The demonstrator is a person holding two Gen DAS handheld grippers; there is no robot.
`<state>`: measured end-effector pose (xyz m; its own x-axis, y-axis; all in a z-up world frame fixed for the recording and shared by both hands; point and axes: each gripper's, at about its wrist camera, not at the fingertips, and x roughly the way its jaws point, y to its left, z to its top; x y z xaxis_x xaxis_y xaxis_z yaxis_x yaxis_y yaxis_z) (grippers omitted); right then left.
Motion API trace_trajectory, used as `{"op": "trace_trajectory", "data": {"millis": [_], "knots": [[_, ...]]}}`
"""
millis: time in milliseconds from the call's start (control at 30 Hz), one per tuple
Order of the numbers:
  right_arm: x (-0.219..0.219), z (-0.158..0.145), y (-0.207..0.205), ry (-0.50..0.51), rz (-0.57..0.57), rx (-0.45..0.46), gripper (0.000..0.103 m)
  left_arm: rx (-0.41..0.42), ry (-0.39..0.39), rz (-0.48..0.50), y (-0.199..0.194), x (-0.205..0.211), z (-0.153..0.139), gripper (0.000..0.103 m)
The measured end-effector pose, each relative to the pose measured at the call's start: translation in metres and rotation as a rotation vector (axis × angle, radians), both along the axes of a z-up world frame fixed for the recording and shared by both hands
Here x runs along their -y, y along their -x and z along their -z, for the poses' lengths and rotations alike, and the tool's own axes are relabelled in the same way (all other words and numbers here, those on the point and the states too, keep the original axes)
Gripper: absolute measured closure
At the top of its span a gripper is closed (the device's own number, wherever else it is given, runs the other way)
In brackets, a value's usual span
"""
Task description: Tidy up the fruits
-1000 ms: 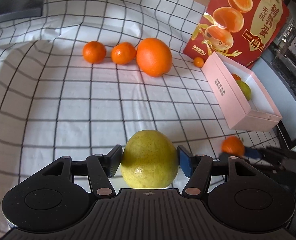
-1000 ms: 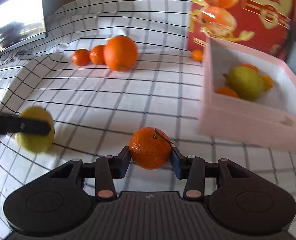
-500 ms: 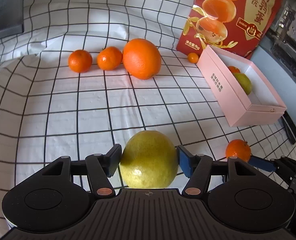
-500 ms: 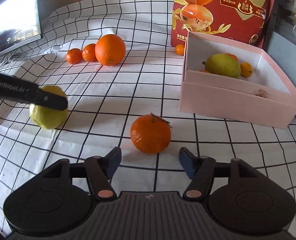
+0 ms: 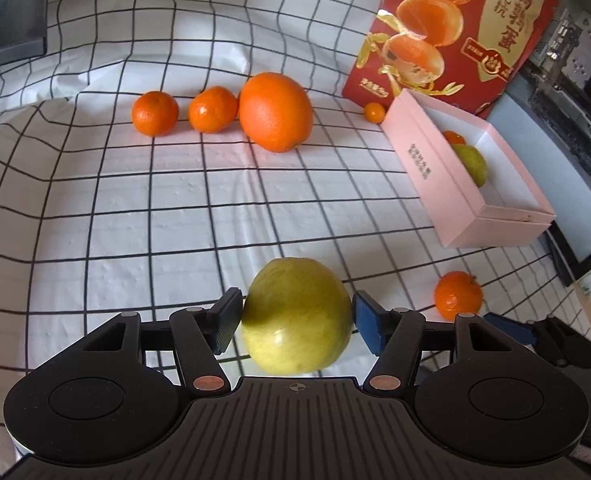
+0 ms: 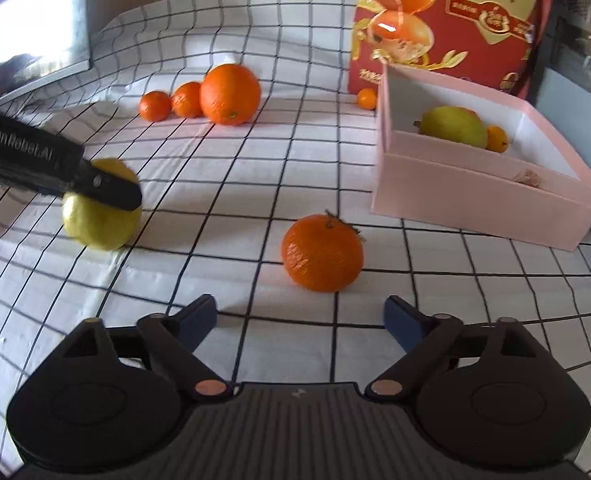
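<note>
My left gripper [image 5: 297, 316] is shut on a yellow-green fruit [image 5: 295, 320] low over the checked cloth; in the right wrist view one of its black fingers [image 6: 95, 184] crosses that fruit [image 6: 99, 224]. The jaws of my right gripper [image 6: 299, 316] are opening, with nothing between them. A mandarin with a stalk [image 6: 322, 254] lies on the cloth just ahead of its fingertips, apart from them. The pink box [image 6: 475, 204] to the right holds a green fruit [image 6: 453, 126] and a small orange one [image 6: 496, 138].
A big orange [image 5: 275, 112] and two mandarins [image 5: 154, 113] [image 5: 212, 109] sit in a row at the back. A tiny orange fruit [image 5: 374, 112] lies by the box's far corner. A red printed bag [image 5: 455, 32] stands behind the box. Dark equipment lines the right edge.
My right gripper let go of the mandarin, opened wide and drew back from it; the mandarin now rests on the cloth. The left gripper kept its hold on the yellow-green fruit.
</note>
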<state>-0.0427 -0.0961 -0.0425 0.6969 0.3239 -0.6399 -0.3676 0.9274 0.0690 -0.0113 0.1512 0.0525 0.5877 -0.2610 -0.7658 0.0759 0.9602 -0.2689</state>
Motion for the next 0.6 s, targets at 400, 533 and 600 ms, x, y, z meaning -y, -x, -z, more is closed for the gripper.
{"op": "trace_trajectory", "data": {"millis": [400, 533, 600], "knots": [[0.002, 0.002, 0.004, 0.002, -0.017, 0.001, 0.0, 0.023, -0.041, 0.009, -0.003, 0.014, -0.004, 0.038], [0.006, -0.004, -0.006, -0.019, -0.01, -0.015, 0.01, 0.0, -0.059, -0.009, -0.007, 0.01, 0.001, 0.038], [0.01, -0.007, -0.013, -0.041, 0.016, -0.016, 0.01, 0.002, -0.063, -0.01, -0.008, 0.011, 0.001, 0.037]]}}
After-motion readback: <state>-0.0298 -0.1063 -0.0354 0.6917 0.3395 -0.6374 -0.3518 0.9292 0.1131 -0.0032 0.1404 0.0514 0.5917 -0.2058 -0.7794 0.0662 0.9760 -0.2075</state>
